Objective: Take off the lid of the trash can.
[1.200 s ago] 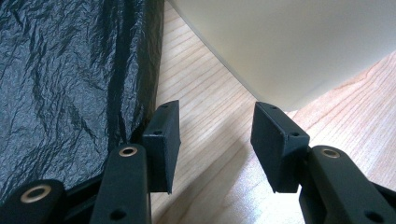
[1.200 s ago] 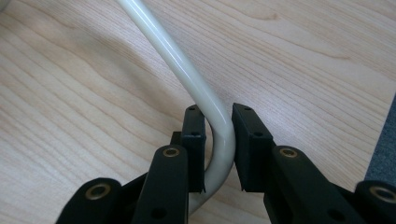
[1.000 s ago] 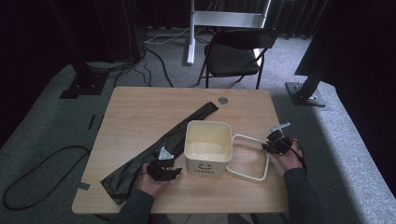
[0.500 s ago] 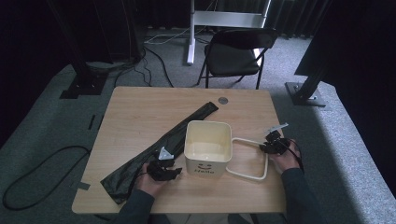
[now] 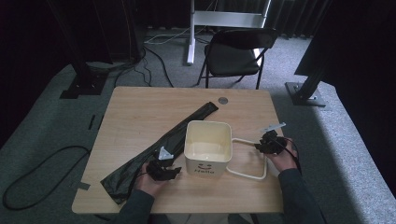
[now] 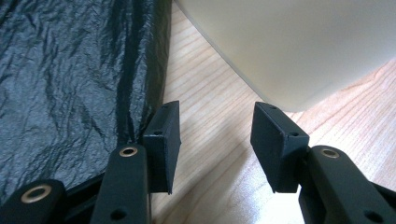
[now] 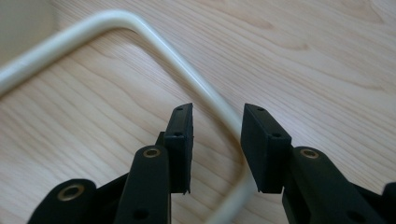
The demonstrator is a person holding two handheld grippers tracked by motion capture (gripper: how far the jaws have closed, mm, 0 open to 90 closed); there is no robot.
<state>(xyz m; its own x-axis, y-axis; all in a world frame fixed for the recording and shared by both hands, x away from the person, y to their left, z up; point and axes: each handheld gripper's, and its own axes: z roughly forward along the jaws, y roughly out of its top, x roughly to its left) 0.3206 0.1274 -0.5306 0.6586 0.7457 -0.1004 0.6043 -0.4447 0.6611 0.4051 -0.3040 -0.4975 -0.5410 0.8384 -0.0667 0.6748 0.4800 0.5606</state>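
Two grippers, both with jaws apart. Right gripper straddles the white handle, which lies flat on the table and passes between its pads without visible contact. Left gripper rests low between the black plastic bag and the cream bin, holding neither. High view: bin stands upright at mid-table, bag stretched diagonally at its left. Likely risks: closing on the thin round handle off-centre could let it slip out; lifting by it one-sided may tip the bin; the left jaws may snag the bag's edge.
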